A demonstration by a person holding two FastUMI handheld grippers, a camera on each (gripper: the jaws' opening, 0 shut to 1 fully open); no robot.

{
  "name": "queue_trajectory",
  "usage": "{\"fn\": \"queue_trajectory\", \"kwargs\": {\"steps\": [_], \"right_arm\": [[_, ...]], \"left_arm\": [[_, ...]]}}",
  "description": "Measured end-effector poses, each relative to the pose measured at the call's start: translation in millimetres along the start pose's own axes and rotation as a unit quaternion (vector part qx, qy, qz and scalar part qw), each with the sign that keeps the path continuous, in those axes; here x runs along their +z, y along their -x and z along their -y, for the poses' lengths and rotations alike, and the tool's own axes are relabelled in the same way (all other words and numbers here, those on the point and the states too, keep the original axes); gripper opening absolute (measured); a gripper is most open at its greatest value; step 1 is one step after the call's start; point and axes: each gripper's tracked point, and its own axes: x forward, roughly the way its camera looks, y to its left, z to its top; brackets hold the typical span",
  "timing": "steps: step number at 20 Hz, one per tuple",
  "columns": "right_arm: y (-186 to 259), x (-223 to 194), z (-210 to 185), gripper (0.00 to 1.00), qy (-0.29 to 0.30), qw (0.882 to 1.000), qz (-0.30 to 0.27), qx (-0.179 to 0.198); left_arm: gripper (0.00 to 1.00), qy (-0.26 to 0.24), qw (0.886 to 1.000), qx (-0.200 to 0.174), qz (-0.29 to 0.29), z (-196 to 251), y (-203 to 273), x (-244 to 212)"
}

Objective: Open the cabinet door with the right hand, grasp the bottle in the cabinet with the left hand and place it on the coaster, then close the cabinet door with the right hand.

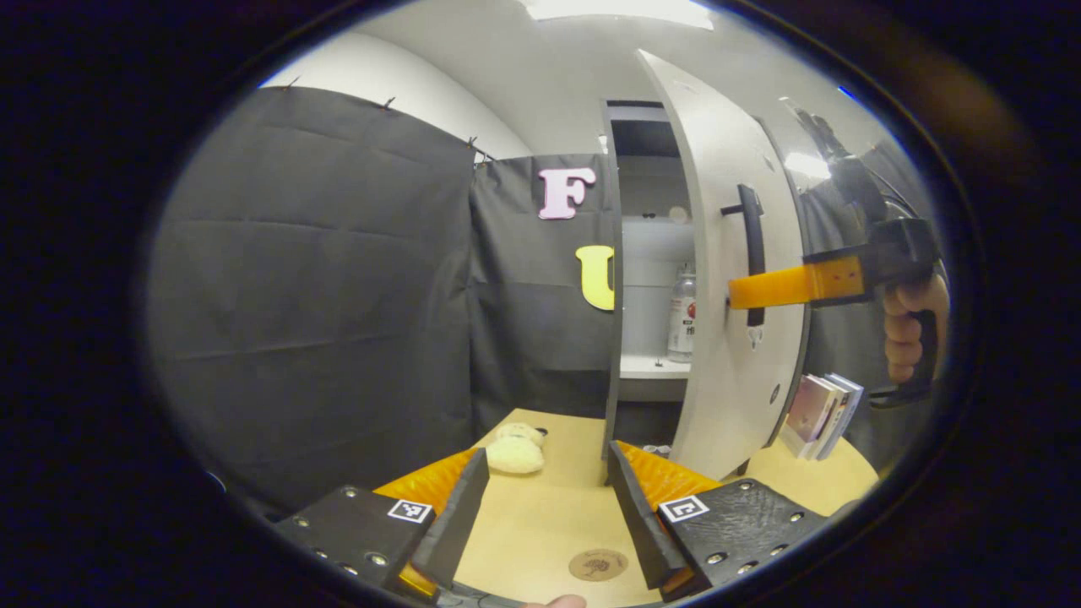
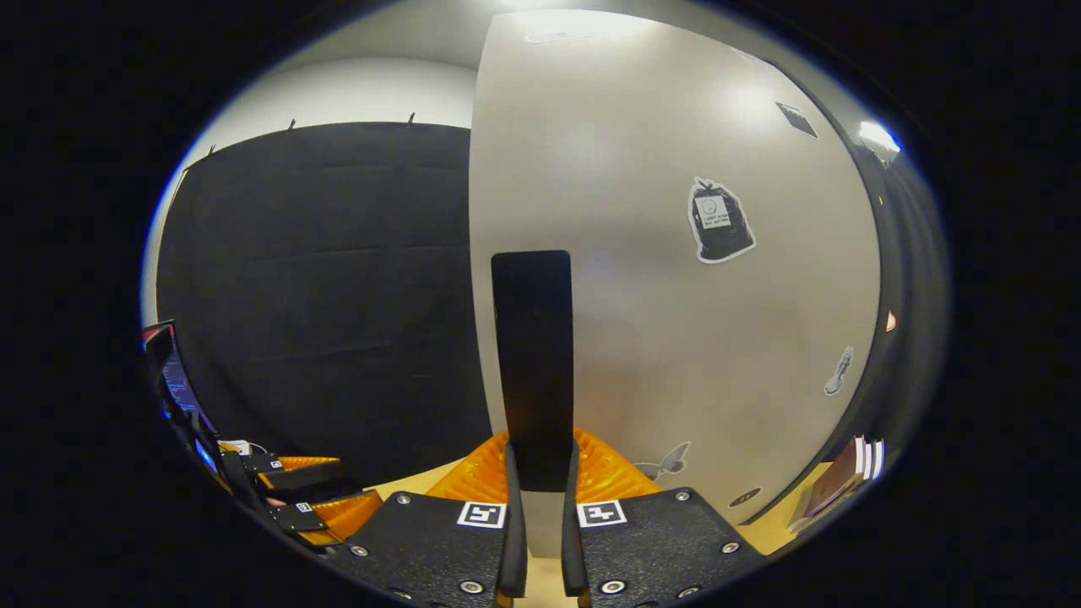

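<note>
The white cabinet door (image 1: 726,279) stands partly swung out from the cabinet. Its black handle (image 1: 752,253) is clamped by my right gripper (image 1: 743,295), seen from the side with a hand behind it. In the right gripper view that handle (image 2: 534,363) runs up between my right gripper's (image 2: 537,481) fingers, which press on it from both sides against the door (image 2: 676,279). Inside, a clear bottle (image 1: 681,317) with a red label stands on the shelf (image 1: 650,367). My left gripper (image 1: 547,507) hangs open over the table, with the round cork coaster (image 1: 598,564) just below it.
A small cream plush toy (image 1: 517,452) lies on the wooden table (image 1: 549,523) ahead of the left gripper. Several books (image 1: 823,414) lean to the right of the cabinet. Stickers (image 2: 719,221) dot the door's face. The left gripper (image 2: 296,498) shows low at the left of the right gripper view.
</note>
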Motion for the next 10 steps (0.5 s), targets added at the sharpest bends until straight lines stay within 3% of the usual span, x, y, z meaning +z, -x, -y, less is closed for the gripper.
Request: {"fn": "queue_trajectory", "kwargs": {"steps": [1,6,7,10], "right_arm": [[3,-1,3,0.17,0.003,1.000,0.001,0.006],[18,-5,18,0.17,-0.007,1.000,0.002,-0.009],[20,-6,21,0.16,-0.008,1.000,0.003,-0.016],[35,-7,27,0.17,0.007,0.999,0.002,-0.037]], "left_arm": [[0.81,-0.005,1.000,-0.003,0.001,8,5,4],[0.82,-0.058,0.998,-0.007,0.004,53,35,21],[0.77,-0.058,0.998,-0.010,0.010,65,36,28],[0.87,-0.060,0.998,-0.017,0.021,96,42,44]]}}
